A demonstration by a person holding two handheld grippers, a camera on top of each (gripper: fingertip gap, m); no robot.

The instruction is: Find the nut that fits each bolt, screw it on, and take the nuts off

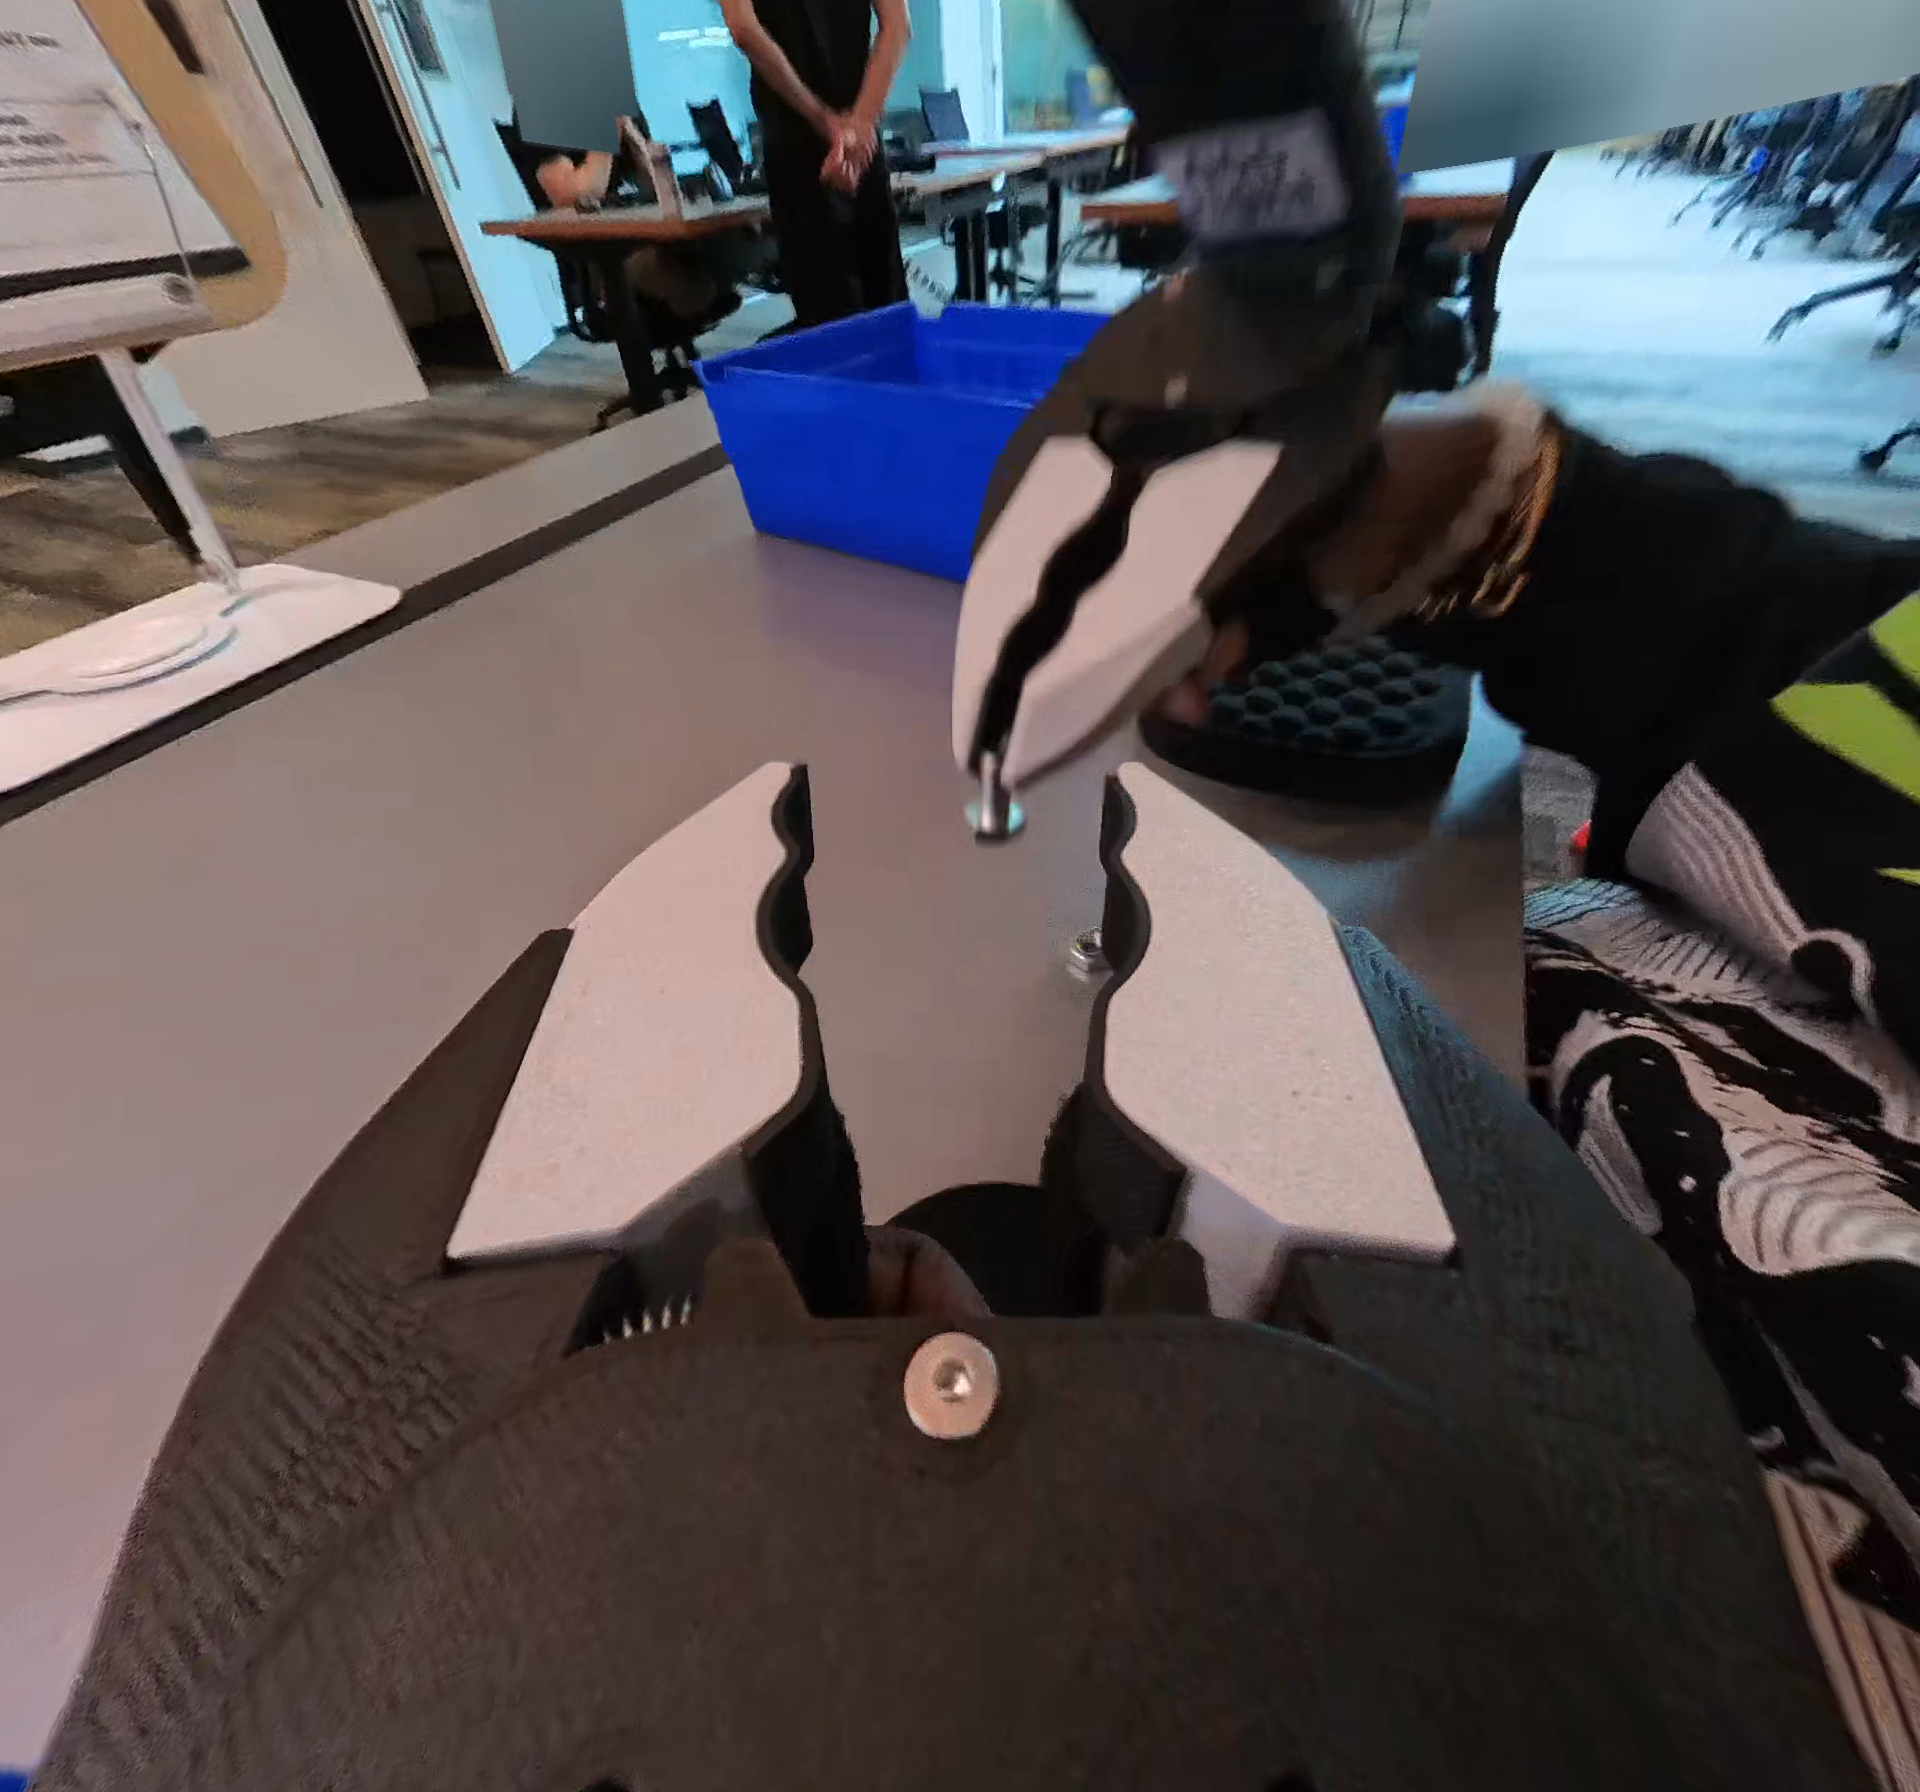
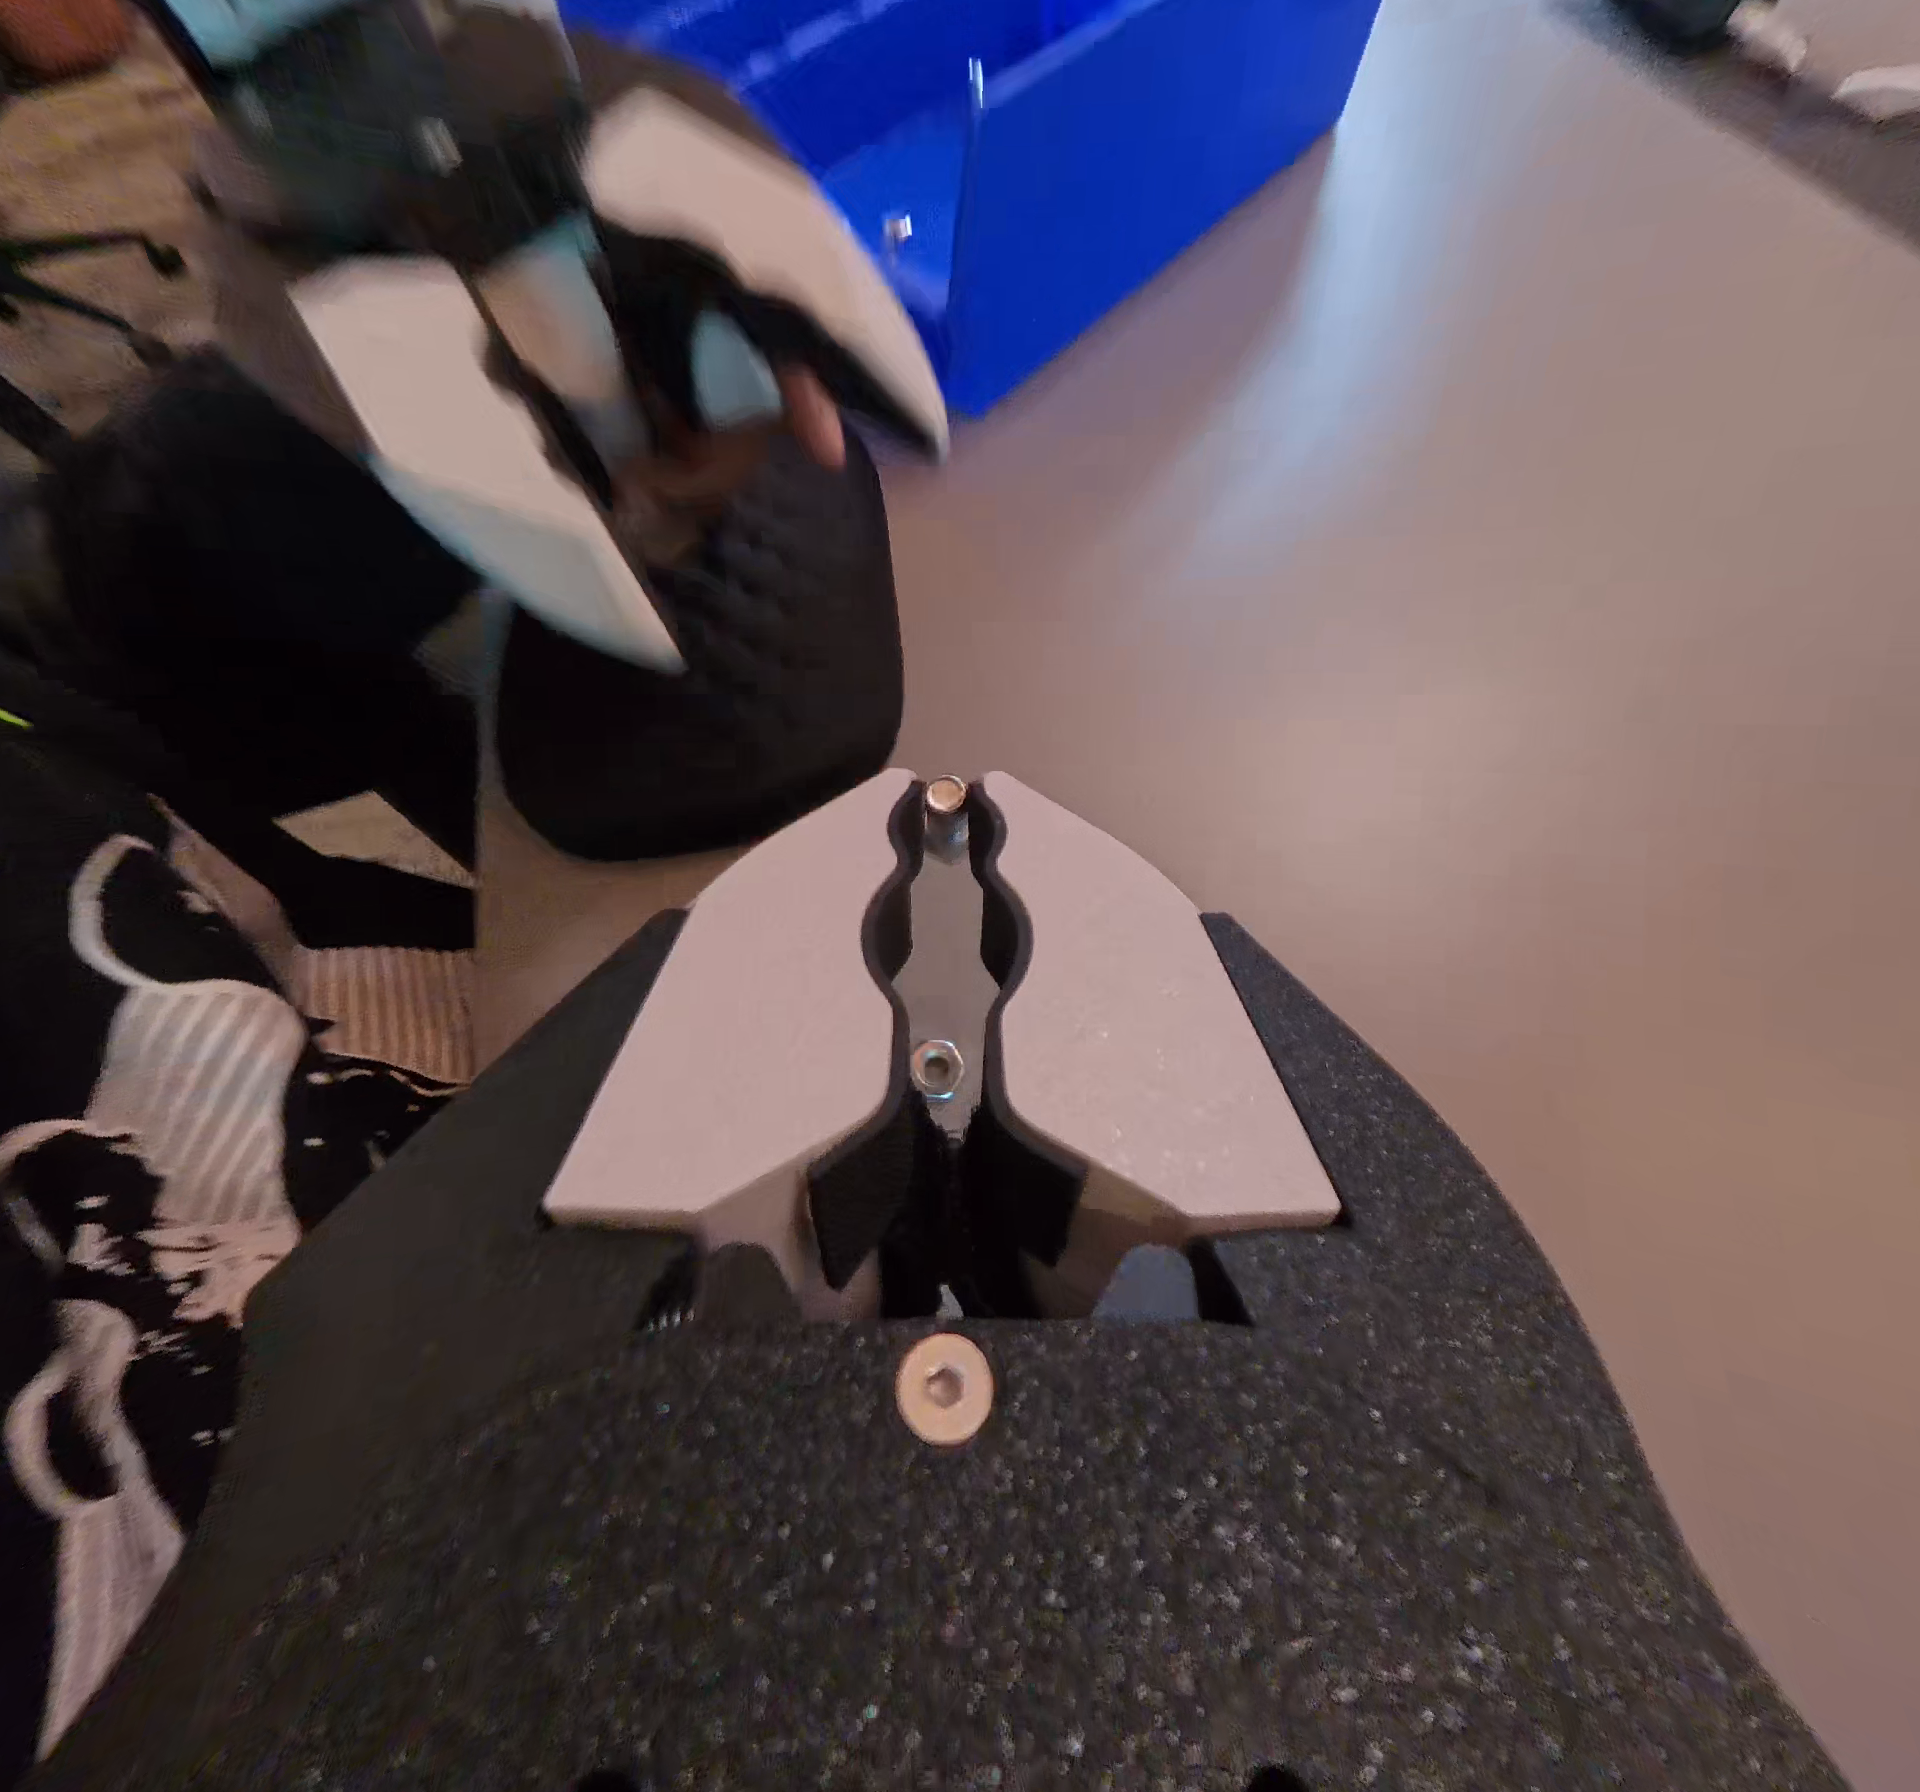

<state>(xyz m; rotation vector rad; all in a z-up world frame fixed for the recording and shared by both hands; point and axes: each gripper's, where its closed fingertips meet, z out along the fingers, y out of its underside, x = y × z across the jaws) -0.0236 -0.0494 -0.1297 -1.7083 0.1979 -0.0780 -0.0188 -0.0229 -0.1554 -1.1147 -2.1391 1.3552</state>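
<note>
Bolt: a small silver bolt point(image 1: 992, 797) stands on the grey table point(image 1: 520, 807), flat head down and thin end pointing straight up
Right tongs: the right gripper point(image 2: 945, 797) comes down from above, and its two tips are nearly shut and press on the top end of the bolt, one on each side
Left tongs: the left gripper point(image 1: 954, 786) is wide open and holds nothing; bare table shows between its fingers
Nut: one small silver nut point(image 1: 1084, 953) lies flat on the table, hole facing up, just beside the inner edge of the left gripper's right finger point(image 1: 1226, 963)
Nut seen from the right: in the right wrist view the nut point(image 2: 938, 1065) shows down in the slot between the nearly shut fingers, back from the tips, lying on the table below
Which way: from the left gripper the bolt is straight ahead, just past its tips and a bit to the right; the nut is nearer, low and to the right
Who is nearer: the left gripper is the free one and sits right by the nut, so I think it should pick the nut up
What matters next: the bolt's long way is up and down, so the nut must stay flat and come down over the top; the right tips cover that top now and may need to hold lower
Blue bin: a blue bin point(image 1: 883, 433) sits farther back on the table, well apart from the bolt
</note>
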